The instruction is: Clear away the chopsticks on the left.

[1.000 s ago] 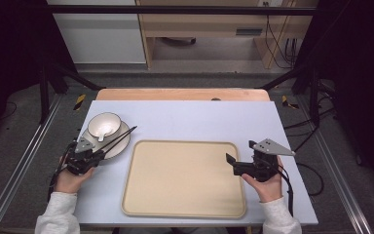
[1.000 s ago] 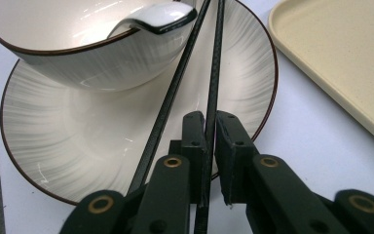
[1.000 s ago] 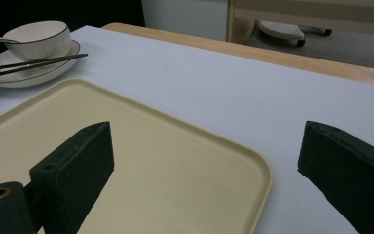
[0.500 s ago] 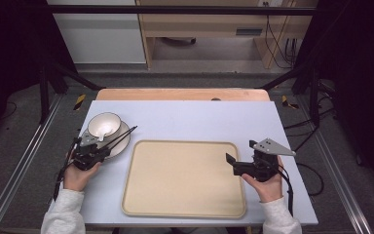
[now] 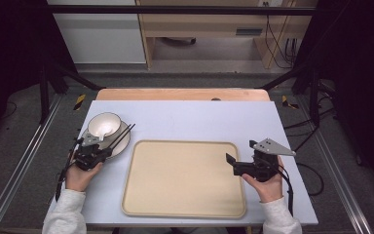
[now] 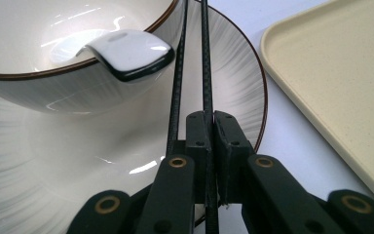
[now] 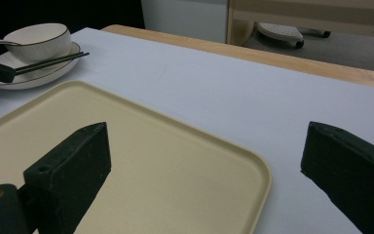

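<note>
Closing since the earlier frame, left gripper now clamps black chopsticks resting across the white ribbed plate, ready to lift; right gripper hovers with jaws apart.

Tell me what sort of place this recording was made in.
Probably a lab or workshop set up for recording, not a dining room. A pale table stands between dark metal frame rails, cables trail across a grey floor, and wooden furniture stands behind.
</note>
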{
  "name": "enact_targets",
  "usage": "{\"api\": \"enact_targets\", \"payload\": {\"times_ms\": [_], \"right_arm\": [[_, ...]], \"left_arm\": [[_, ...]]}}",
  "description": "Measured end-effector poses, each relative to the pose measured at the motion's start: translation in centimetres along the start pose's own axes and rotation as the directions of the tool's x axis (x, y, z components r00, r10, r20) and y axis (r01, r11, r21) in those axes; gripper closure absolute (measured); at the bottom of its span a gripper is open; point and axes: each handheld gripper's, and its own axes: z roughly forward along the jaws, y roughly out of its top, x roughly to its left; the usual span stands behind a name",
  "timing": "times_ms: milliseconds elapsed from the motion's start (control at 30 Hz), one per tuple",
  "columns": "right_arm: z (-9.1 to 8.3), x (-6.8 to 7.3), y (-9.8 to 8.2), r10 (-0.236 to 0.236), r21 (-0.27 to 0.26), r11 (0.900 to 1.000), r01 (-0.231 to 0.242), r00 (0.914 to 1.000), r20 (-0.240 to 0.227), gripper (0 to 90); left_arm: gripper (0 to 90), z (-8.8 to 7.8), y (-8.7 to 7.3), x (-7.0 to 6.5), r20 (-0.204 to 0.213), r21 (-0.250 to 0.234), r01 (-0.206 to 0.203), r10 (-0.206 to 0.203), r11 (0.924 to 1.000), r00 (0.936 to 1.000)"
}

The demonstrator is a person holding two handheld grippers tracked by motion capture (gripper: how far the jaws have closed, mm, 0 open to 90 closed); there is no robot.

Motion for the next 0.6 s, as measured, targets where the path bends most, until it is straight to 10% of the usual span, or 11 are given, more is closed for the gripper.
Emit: {"api": "enact_targets", "payload": {"times_ms": [600], "right_arm": [[-0.7, -0.3, 0.2, 0.004, -0.019, 1.0, -0.004, 0.9998, 0.021, 2.9]], "left_arm": [[85.3, -2.4, 0.8, -2.9, -0.008, -0.09, 0.028, -0.028, 0.9956, 0.9996]]}}
